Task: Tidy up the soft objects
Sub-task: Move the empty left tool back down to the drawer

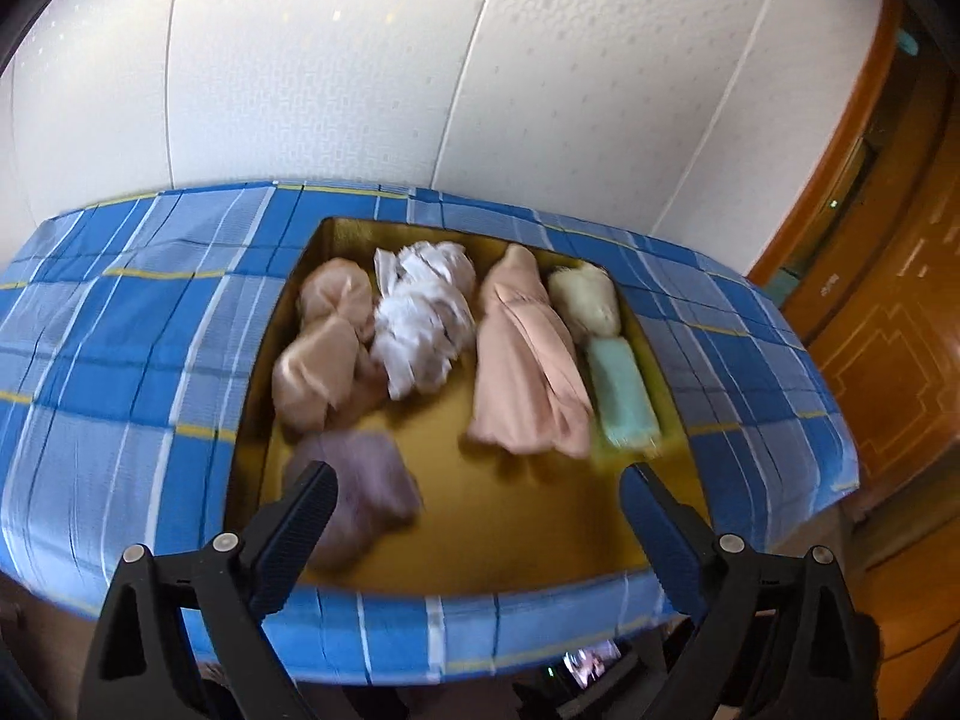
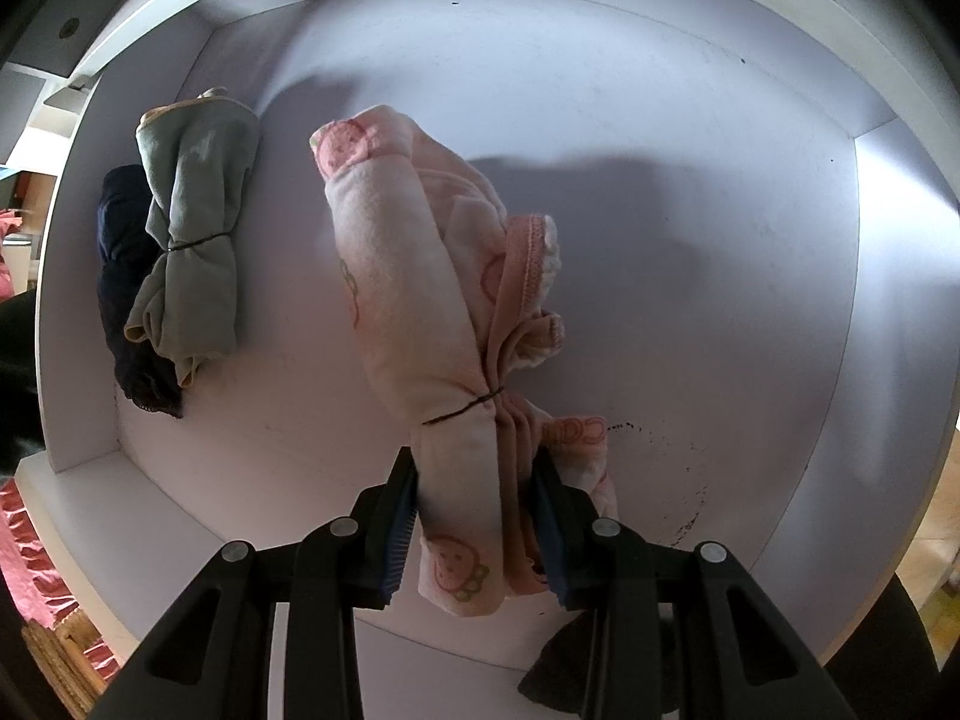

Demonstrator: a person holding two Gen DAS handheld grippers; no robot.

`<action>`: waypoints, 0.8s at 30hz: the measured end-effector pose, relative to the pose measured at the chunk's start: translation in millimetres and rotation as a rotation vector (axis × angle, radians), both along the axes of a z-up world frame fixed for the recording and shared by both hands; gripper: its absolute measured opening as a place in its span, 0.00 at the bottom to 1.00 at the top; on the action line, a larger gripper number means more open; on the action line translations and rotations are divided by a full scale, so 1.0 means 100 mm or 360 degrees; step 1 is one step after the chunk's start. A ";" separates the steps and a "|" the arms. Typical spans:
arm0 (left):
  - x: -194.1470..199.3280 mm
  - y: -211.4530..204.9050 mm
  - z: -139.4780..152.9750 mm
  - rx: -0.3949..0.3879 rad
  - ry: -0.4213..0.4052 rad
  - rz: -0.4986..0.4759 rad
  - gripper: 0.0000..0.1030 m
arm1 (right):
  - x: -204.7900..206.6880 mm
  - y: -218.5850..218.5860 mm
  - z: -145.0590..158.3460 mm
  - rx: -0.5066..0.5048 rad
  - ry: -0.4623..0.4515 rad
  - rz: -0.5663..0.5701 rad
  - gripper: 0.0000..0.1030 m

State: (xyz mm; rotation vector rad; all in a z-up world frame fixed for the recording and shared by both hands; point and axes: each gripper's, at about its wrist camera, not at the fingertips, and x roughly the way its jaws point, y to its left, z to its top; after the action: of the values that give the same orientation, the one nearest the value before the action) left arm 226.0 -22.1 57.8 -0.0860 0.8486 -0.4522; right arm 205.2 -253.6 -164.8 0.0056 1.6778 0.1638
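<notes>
1. Pink fleece made up the rolled bundle (image 2: 414, 300) that the right tongs (image 2: 474, 516) were clamped on; it looked light, soft and squashy, unlikely to break or slip from the ribbed pads.
2. Judging by the thin dark band around its lower part, the best hold was near that tie, where the cloth was pinched tight; the tongs gripped just below it, on the near end.
3. It hung over the white drawer (image 2: 600, 138), pale pink with small strawberry-like prints and a salmon trim folded along one side.
4. Farther left in the same drawer lay a grey-green bundle (image 2: 192, 228), also banded, touching a dark navy one (image 2: 123, 276) beside the wall.
5. Left tongs (image 1: 480, 498) stood wide apart and held nothing, above the yellow tray (image 1: 510, 510) on the blue-checked worktop (image 1: 120, 330).
6. In the tray sat a mauve bundle (image 1: 372, 480) nearest the left pad, two peach rolls (image 1: 330, 348) (image 1: 528, 360), a white one (image 1: 426, 318), a cream one (image 1: 585, 300) and a mint one (image 1: 621, 402); all looked equally soft, best pinched across the middle.
</notes>
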 end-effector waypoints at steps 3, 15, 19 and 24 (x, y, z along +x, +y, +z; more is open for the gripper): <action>-0.25 0.01 -0.10 -0.0009 0.0007 -0.0040 0.94 | -0.01 0.01 0.00 -0.0004 -0.0001 0.0001 0.35; -0.77 0.09 -1.19 -0.0001 0.0430 0.0100 0.94 | -0.02 0.00 0.01 0.0000 -0.0008 0.0001 0.35; -0.79 0.12 -1.60 0.0089 0.0568 0.0182 0.94 | -0.03 0.00 0.01 0.0000 -0.0009 -0.0001 0.35; -0.74 0.24 -2.07 0.0156 0.0729 0.0295 0.94 | -0.03 0.00 0.01 -0.0005 -0.0008 0.0006 0.35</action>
State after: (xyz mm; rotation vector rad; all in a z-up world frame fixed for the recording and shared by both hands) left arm 151.6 1.6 -149.7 -0.1805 1.2988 -0.2161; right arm 202.4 -254.0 -164.0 -0.0001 1.6733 0.1636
